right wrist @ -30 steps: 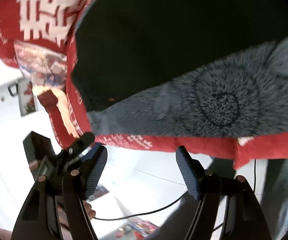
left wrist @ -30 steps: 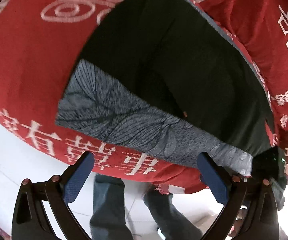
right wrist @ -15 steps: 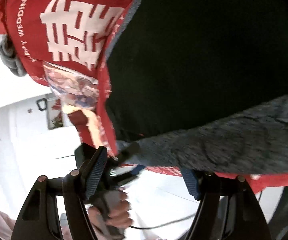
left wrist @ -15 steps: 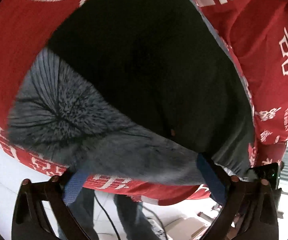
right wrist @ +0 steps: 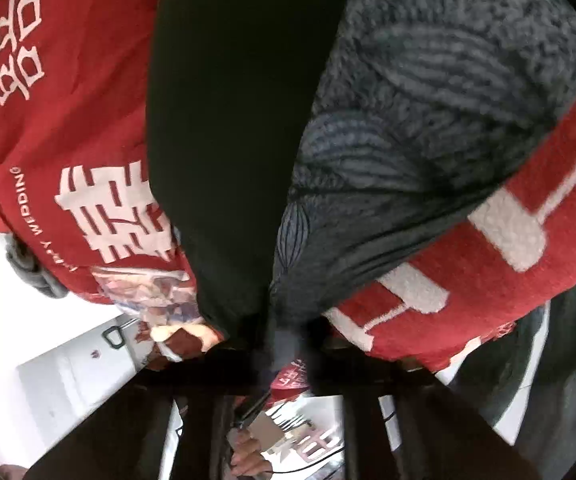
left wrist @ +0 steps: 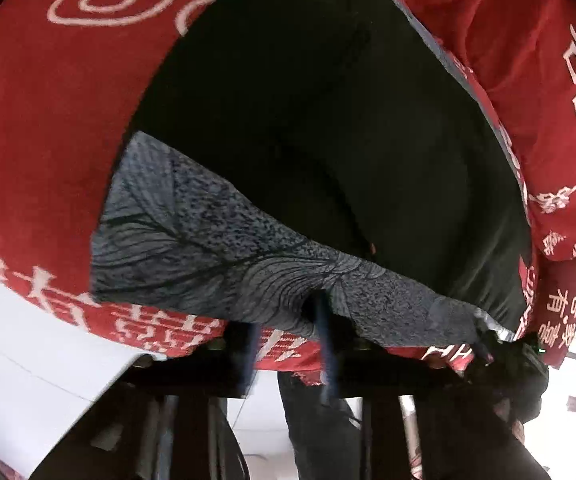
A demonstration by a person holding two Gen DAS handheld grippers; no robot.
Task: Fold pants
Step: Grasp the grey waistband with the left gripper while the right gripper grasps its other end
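The pants lay spread flat on the red blanket, a black garment with a grey leaf-patterned band along the edge nearest me. The blanket, printed with white characters and rings, reached out past the pants on every side I could see and hung over the edge just below the grey band. Beyond that edge, below the blanket, a white floor showed, and someone's jeans-clad legs stood there.

From my right wrist view the pants ran away from me as a dark strip, the grey band bunched to its right, with the blanket to the left of the pants and a white cabinet below the blanket's edge.

My left hand-held gripper had its blue fingers drawn close together on the grey band's lower edge, where the cloth puckered between them. My right hand-held gripper was closed tight on the gathered corner where black cloth met grey band.
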